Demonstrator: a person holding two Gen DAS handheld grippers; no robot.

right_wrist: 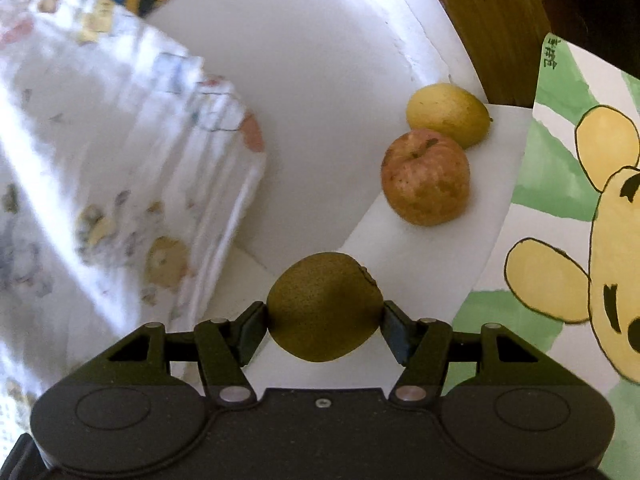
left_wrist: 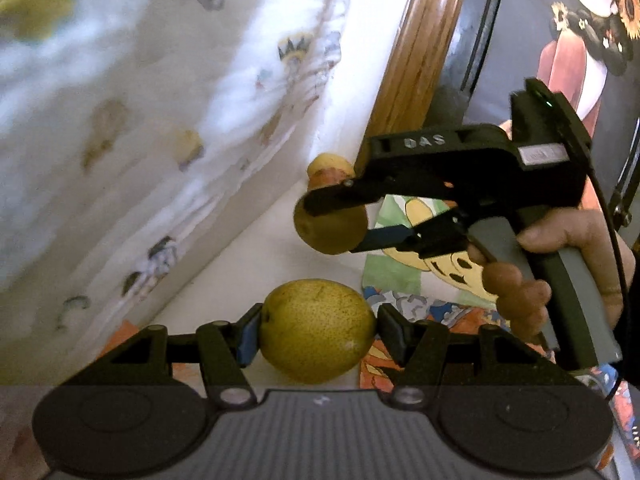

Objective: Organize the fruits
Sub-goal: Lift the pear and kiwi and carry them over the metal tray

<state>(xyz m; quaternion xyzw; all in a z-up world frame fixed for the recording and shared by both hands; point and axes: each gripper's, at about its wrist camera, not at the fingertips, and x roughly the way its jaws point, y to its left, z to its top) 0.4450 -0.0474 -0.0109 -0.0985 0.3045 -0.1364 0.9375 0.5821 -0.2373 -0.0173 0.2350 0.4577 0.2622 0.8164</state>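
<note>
My left gripper (left_wrist: 317, 330) is shut on a speckled yellow pear (left_wrist: 316, 330), held above the white surface. Ahead of it in the left wrist view, the right gripper (left_wrist: 340, 224) is shut on a brown kiwi (left_wrist: 330, 228), with a hand (left_wrist: 560, 264) on its handle. In the right wrist view that gripper (right_wrist: 325, 320) pinches the kiwi (right_wrist: 324, 306) between its blue pads. Beyond it on the white surface lie a red apple (right_wrist: 426, 176) and a yellow fruit (right_wrist: 448, 114), side by side and touching. Both also peek out behind the kiwi: the yellow fruit (left_wrist: 326, 162), the apple (left_wrist: 326, 179).
A patterned white cloth (right_wrist: 100, 184) hangs on the left. A cartoon bear picture (right_wrist: 580, 220) lies to the right of the fruits. A wooden post (left_wrist: 420, 44) stands behind them. Colourful printed sheets (left_wrist: 432, 304) cover the surface under my left gripper.
</note>
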